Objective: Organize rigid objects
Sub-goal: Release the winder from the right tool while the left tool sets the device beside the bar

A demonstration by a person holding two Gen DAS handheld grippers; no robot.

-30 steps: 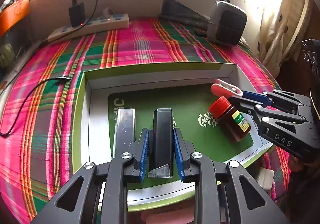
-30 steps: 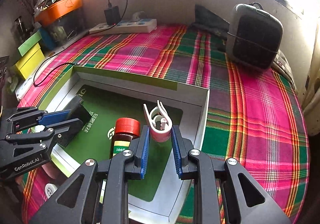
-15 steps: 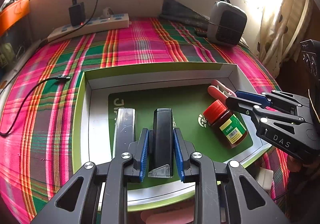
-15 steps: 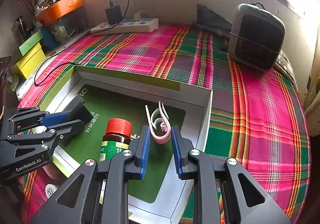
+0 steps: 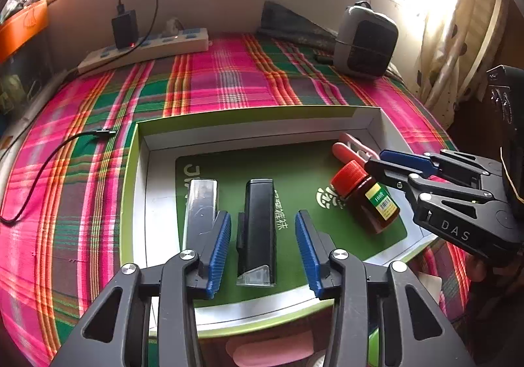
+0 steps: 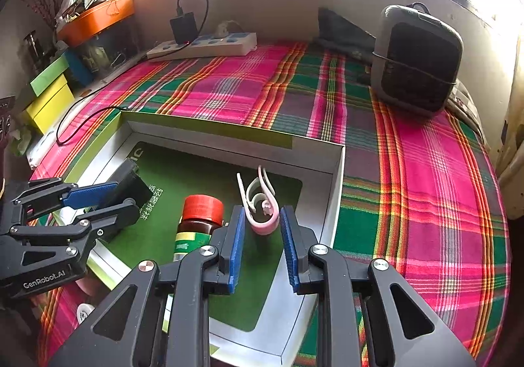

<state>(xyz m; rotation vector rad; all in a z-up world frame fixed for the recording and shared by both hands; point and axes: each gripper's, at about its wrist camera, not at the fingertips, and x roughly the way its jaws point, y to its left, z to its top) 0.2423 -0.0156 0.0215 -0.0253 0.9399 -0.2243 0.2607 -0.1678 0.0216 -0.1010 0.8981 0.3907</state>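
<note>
Jaws of your left gripper have just been opening and now stand apart, their blue pads clear of the black rectangular case on both sides. That case lies flat on the green floor of the shallow box, lengthwise between the pads and parallel to the silver bar just to its left. The neat side-by-side row suggests you have set it down there on purpose and let go.

Your right gripper is all but closed on the pink clip: the clip's rounded end sits between the pads and appears pinched, its white prongs pointing away toward the box's far wall. It rests low near the right wall, so you seem to be placing it in the free corner. The red-capped brown bottle lies just left of that gripper, close by its left finger, between the clip and the black case.
</note>
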